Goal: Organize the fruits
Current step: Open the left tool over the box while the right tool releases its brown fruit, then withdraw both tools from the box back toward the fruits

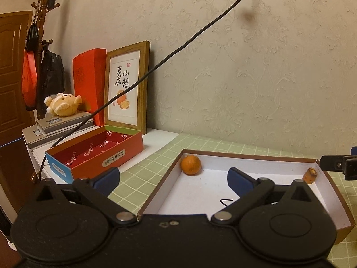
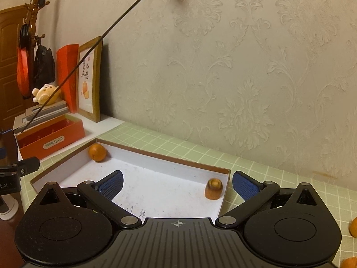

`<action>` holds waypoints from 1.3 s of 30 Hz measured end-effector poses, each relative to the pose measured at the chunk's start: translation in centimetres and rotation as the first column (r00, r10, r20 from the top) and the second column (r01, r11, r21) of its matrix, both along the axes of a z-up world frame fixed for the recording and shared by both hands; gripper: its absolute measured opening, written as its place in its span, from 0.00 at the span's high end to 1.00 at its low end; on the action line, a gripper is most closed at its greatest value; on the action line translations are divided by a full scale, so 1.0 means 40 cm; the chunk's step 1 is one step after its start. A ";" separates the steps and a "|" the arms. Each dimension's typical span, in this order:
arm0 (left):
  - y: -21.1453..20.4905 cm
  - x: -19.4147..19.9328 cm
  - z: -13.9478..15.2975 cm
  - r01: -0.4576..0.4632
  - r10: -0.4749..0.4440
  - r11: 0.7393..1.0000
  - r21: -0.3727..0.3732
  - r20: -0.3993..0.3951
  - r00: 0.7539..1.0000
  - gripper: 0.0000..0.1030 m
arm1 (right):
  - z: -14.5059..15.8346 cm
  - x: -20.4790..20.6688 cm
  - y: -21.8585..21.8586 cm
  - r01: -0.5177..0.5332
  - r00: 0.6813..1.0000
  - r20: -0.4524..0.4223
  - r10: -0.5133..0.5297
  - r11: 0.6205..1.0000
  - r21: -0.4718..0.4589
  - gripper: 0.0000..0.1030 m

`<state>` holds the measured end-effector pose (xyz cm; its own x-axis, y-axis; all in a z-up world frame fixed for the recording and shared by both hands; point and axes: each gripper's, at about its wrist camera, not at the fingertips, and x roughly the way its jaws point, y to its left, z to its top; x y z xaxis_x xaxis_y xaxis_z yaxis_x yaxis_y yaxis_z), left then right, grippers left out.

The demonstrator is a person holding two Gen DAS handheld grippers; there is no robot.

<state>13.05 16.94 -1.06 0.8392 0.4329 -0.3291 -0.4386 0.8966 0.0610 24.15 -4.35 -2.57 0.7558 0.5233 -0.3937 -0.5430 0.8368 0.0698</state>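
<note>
Above a shallow white-lined cardboard tray (image 1: 250,158), the left gripper (image 1: 174,178) and right gripper (image 2: 177,186) both stood wide, holding nothing. Inside the tray, a round orange fruit (image 1: 190,165) sat in the far left corner, a small brown-orange stubby fruit (image 2: 213,188) by the right wall.

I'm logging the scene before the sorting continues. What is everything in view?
shallow box: one, white inside, on the green checked cloth
round orange: one, orange, box's far left corner
cut orange piece: one, orange-brown, box's far right corner
loose oranges: two partly seen, orange, on the cloth right of the box
red box: one, empty, left of the cloth
framed picture: one, wood frame, against the wall
plush toy: one, yellow, on stacked books
black cable: one, from the wall socket
left claw: open
right claw: open
</note>
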 end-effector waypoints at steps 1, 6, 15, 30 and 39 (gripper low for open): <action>-0.001 0.001 0.001 0.001 -0.001 1.000 0.001 -0.002 1.000 0.06 | 0.001 -0.001 0.000 0.000 1.000 -0.002 0.000 1.000 0.001 0.00; -0.003 0.000 0.004 0.004 -0.004 1.000 0.005 -0.001 1.000 0.06 | 0.003 0.002 0.002 -0.002 1.000 -0.003 0.002 1.000 0.002 0.00; -0.009 -0.014 0.016 0.010 -0.010 1.000 0.007 0.009 1.000 0.06 | 0.009 -0.010 -0.005 0.000 1.000 0.001 0.000 1.000 0.001 0.00; -0.064 -0.051 0.055 0.054 -0.055 0.998 0.023 0.035 0.998 0.06 | 0.041 -0.052 -0.056 0.021 1.000 0.010 -0.021 1.000 0.013 0.00; -0.113 -0.097 0.085 0.086 -0.088 0.996 0.027 0.076 0.993 0.06 | 0.075 -0.099 -0.109 0.044 0.998 0.046 -0.045 0.999 0.014 0.00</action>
